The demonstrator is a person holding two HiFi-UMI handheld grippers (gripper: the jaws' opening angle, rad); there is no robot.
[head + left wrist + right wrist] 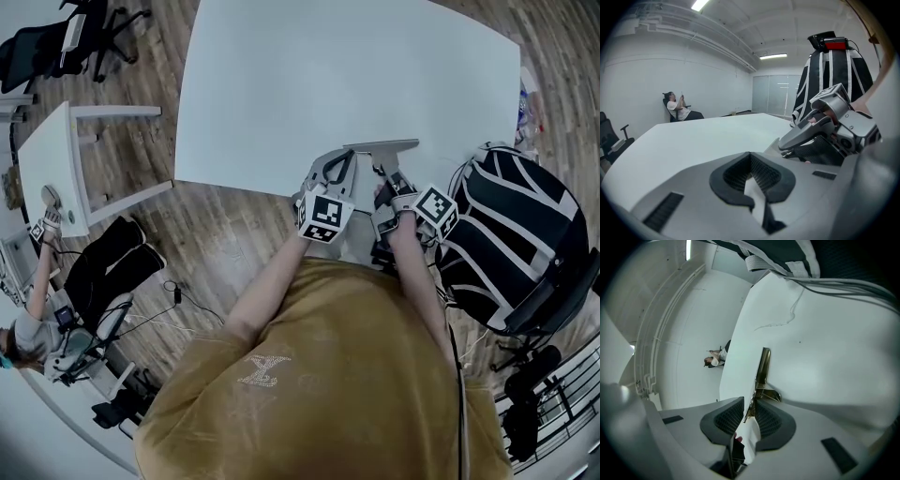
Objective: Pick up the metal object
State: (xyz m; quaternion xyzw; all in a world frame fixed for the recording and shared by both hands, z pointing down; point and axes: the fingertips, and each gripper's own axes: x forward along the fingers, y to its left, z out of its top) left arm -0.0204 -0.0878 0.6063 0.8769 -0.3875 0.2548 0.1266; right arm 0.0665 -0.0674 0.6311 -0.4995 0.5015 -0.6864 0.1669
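Firmly, the right gripper (751,411) has its fingers clenched on the metal object (764,365), the left gripper (751,165) fingers closed empty.

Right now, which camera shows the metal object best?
Right gripper view: the metal object sits close between the right tool's pads. Head view shows it small, at the table edge; left gripper view shows mainly the right tool.

Cool ceiling-strip light (773,56), soft shadows, heavy fisheye w/ dark corners, left hand-held gripper (751,158) blurry.
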